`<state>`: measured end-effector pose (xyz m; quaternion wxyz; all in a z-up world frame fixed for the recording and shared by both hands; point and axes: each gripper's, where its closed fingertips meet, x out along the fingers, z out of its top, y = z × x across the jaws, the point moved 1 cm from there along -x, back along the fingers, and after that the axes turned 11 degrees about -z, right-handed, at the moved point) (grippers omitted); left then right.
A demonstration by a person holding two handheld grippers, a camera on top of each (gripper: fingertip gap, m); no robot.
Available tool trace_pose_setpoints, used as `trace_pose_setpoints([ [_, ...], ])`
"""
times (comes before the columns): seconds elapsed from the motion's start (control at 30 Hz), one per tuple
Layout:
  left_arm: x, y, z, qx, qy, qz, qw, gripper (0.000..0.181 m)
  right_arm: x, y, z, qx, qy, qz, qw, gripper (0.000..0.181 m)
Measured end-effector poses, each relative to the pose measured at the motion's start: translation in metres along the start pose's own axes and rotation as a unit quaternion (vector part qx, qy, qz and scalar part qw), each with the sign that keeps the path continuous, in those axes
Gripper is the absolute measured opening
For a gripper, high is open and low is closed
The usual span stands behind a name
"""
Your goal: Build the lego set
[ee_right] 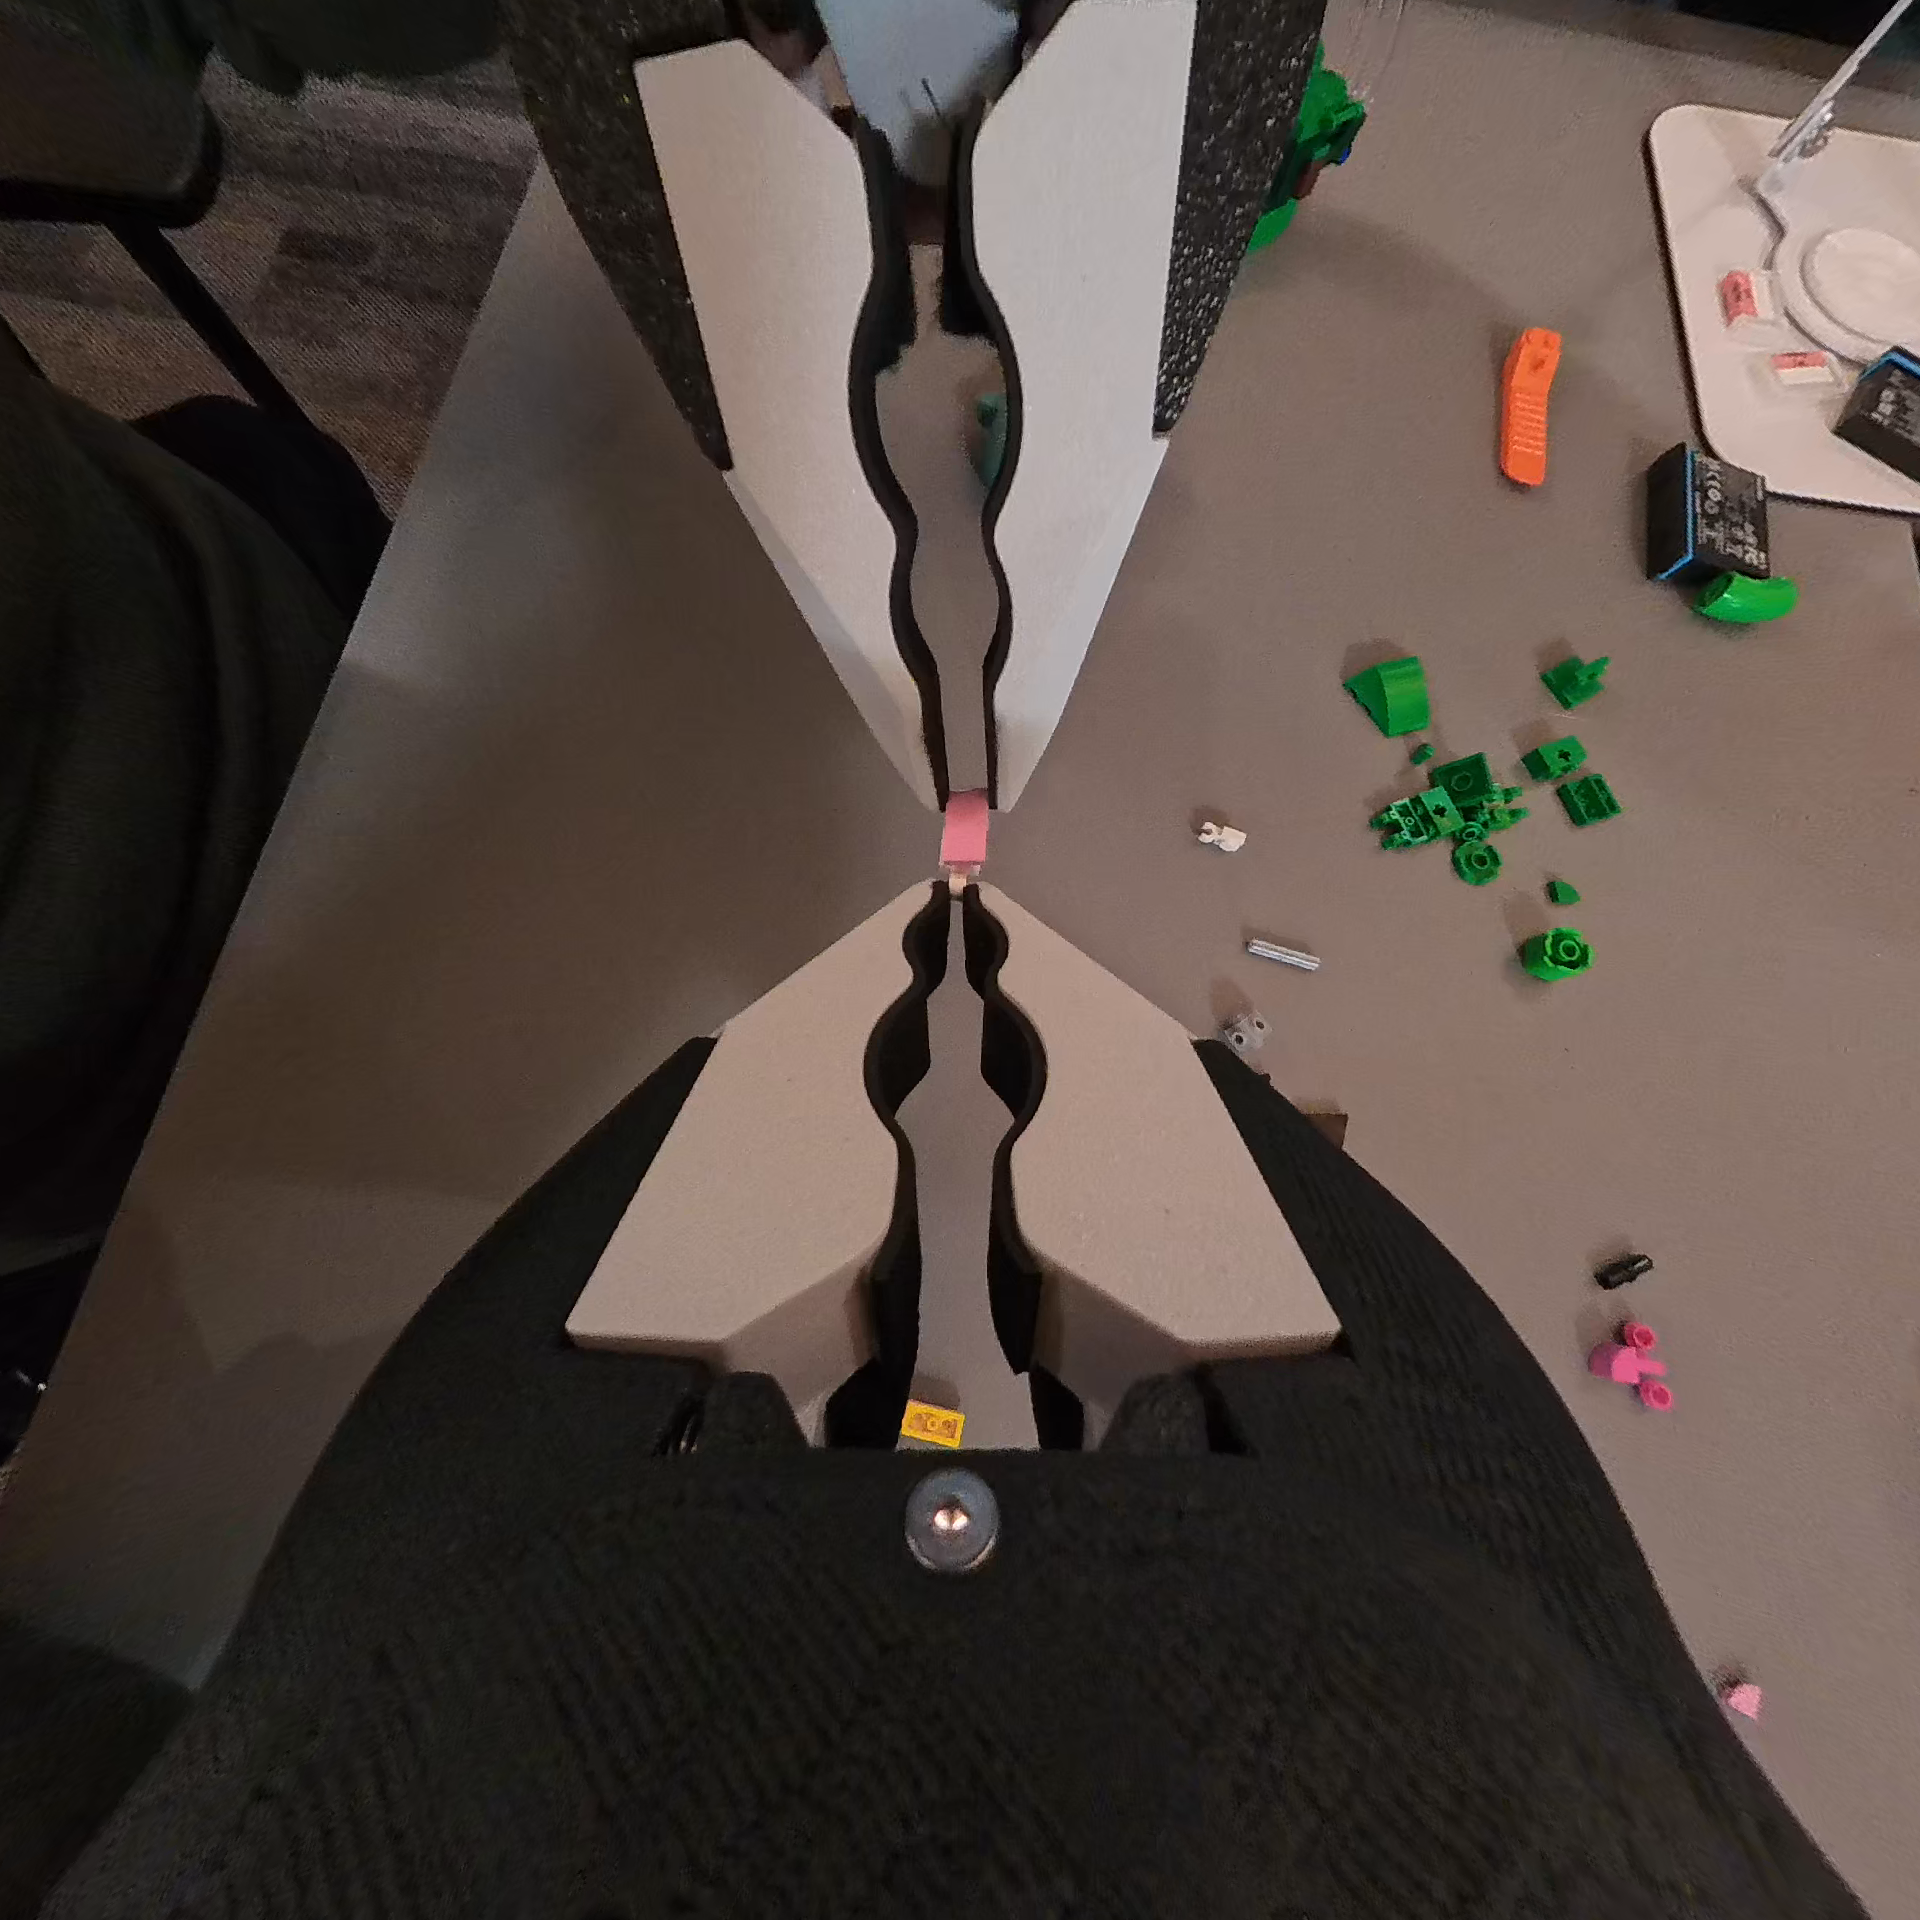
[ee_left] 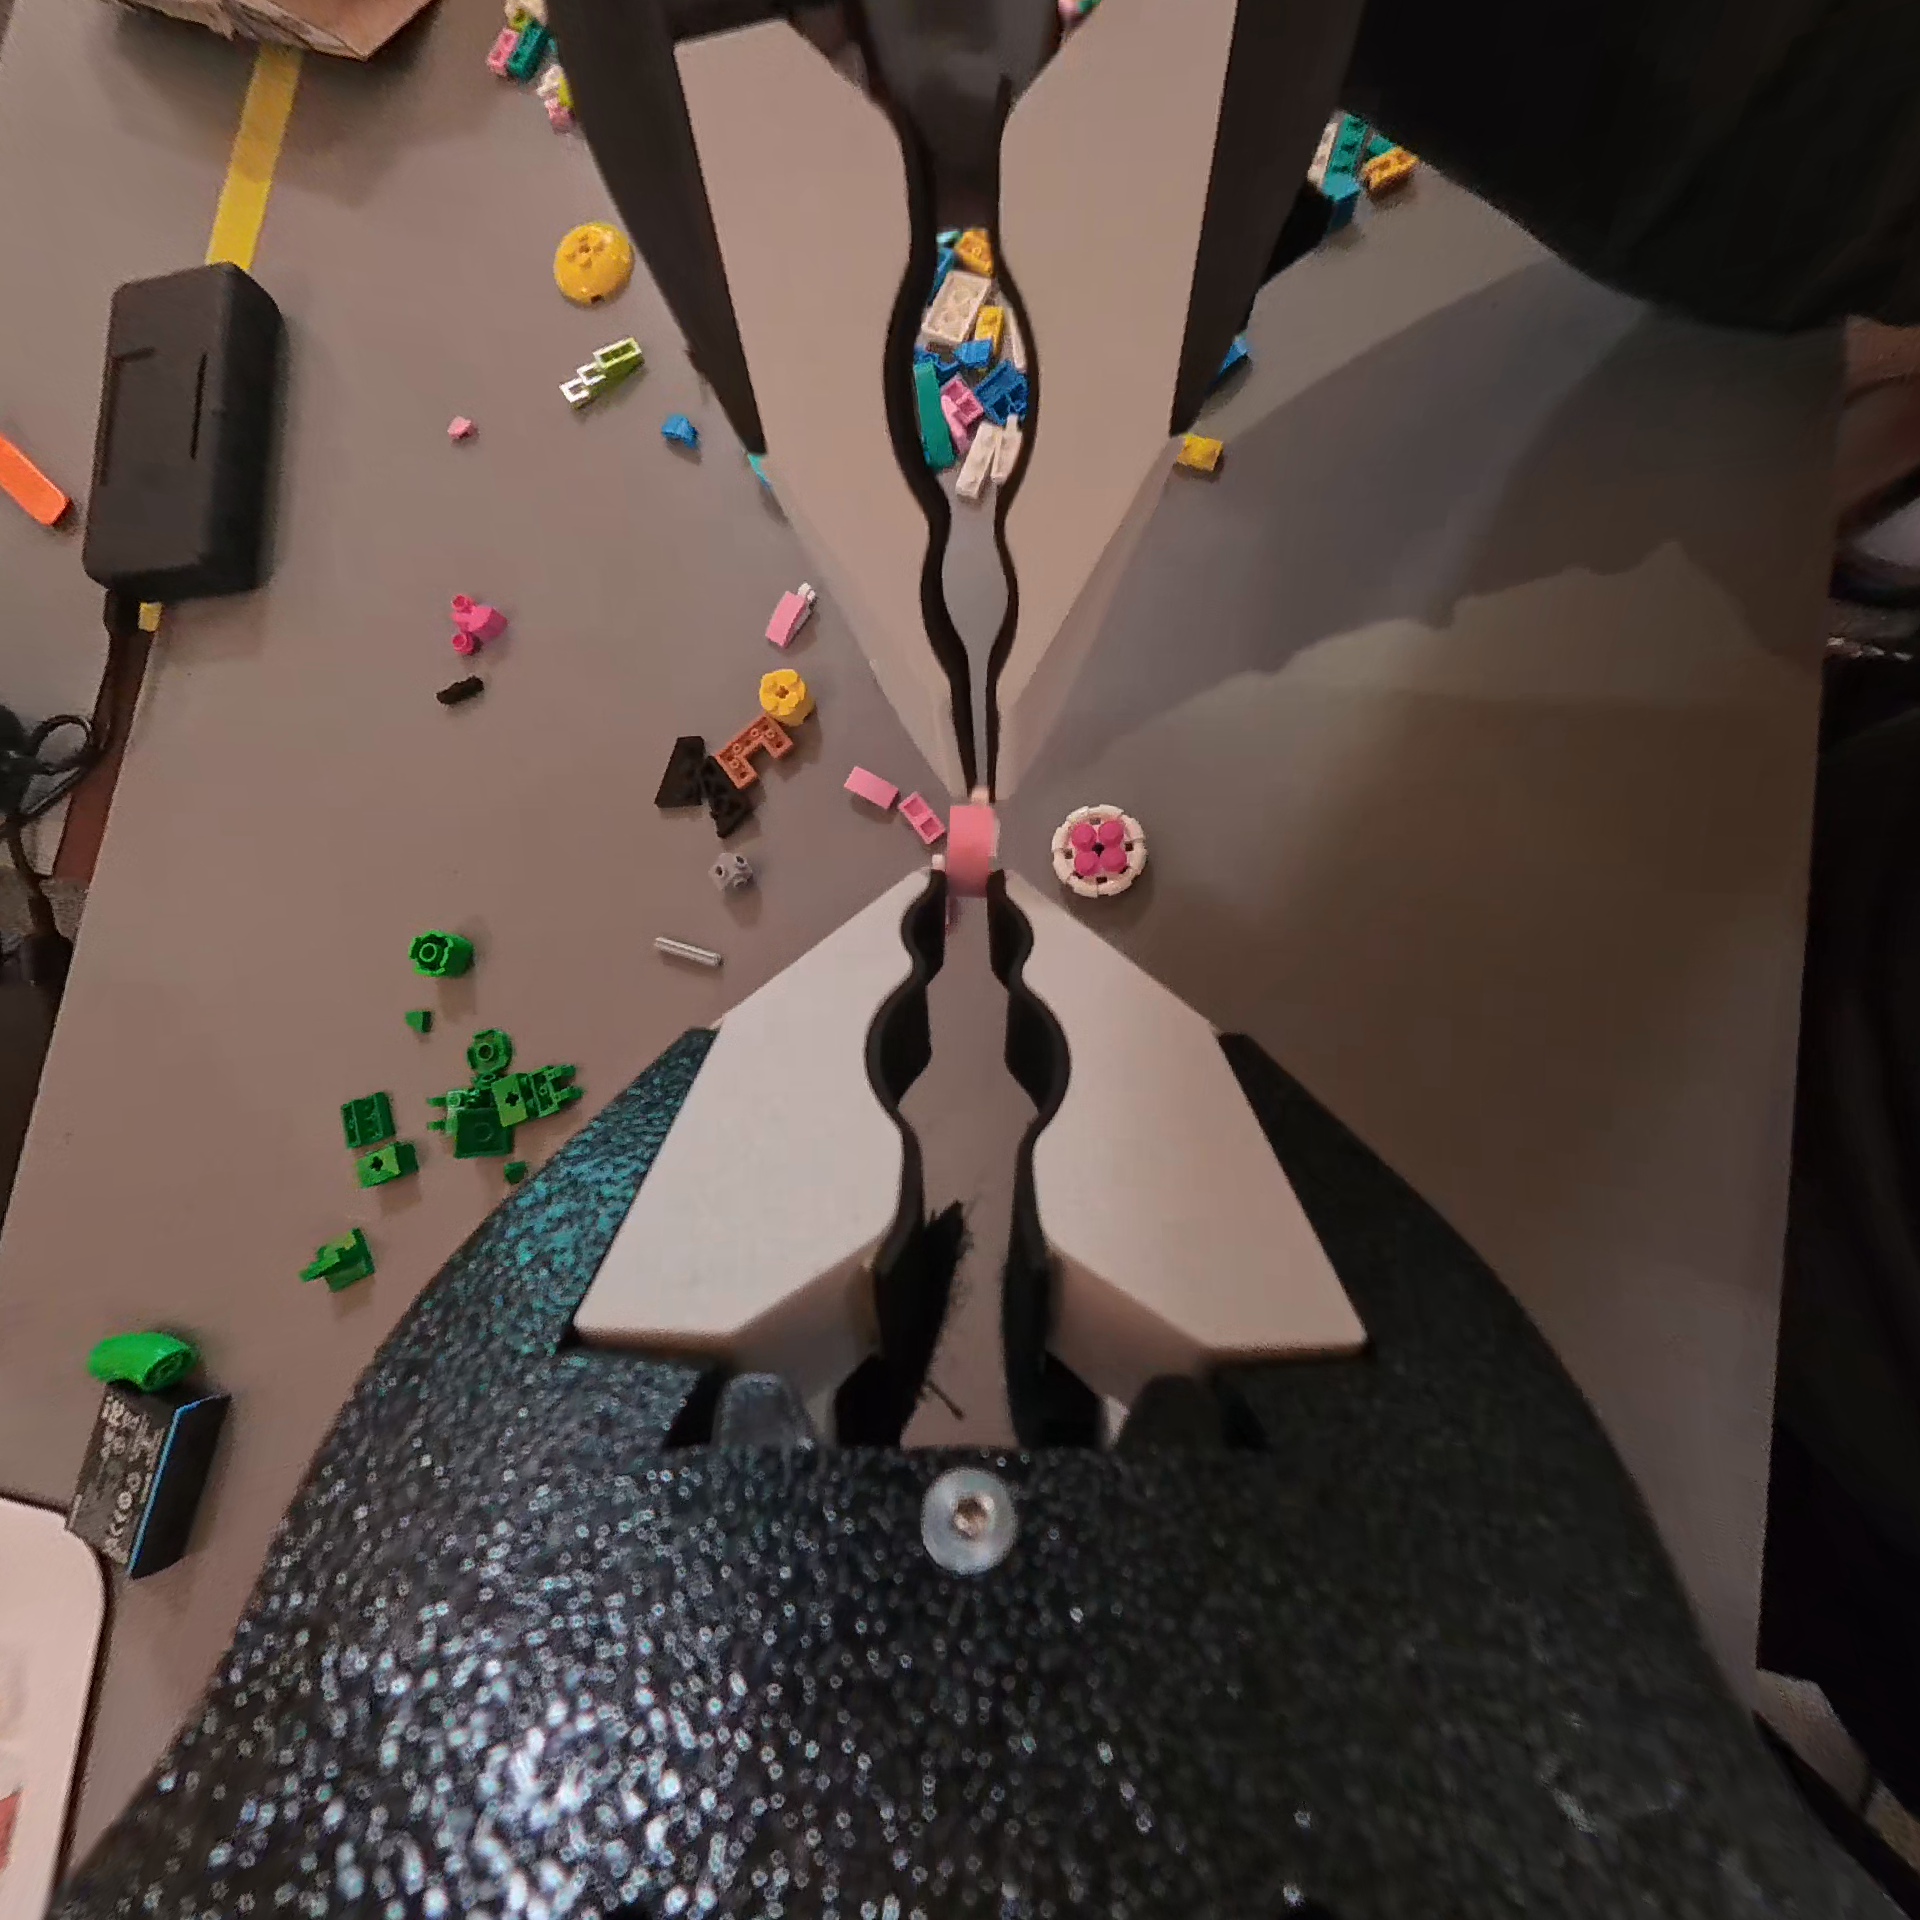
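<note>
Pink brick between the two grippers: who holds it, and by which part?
The pink brick is pinched at opposite ends: the left gripper grips one end, the right gripper grips a small white piece at the other. Both jaws nearly closed.

1. Left wrist view looks steeply down along the left gripper (ee_left: 966, 902), close above the grey table (ee_left: 1403, 1091).
2. Right wrist view looks down from the opposite side.
3. Both share the pink brick (ee_left: 972, 850) (ee_right: 963, 828), the facing gripper and the green bricks (ee_left: 488, 1112) (ee_right: 1455, 805).
</note>
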<state>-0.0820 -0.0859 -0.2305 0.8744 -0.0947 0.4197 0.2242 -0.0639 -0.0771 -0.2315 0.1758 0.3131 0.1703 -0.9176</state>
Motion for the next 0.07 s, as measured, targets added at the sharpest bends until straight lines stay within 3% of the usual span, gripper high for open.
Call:
trace_pose_setpoints([
  [0.03, -0.0001, 0.0000, -0.0002, 0.001, 0.003, -0.001, 1.000, 0.005, 0.0002, -0.0003, 0.0001, -0.001, 0.000, -0.001, 1.000, 0.001],
  [0.07, 0.0001, -0.0003, -0.0009, -0.001, 0.005, -0.003, 1.000, 0.005, 0.0006, -0.0004, 0.0007, -0.003, -0.001, -0.003, 1.000, 0.001],
])
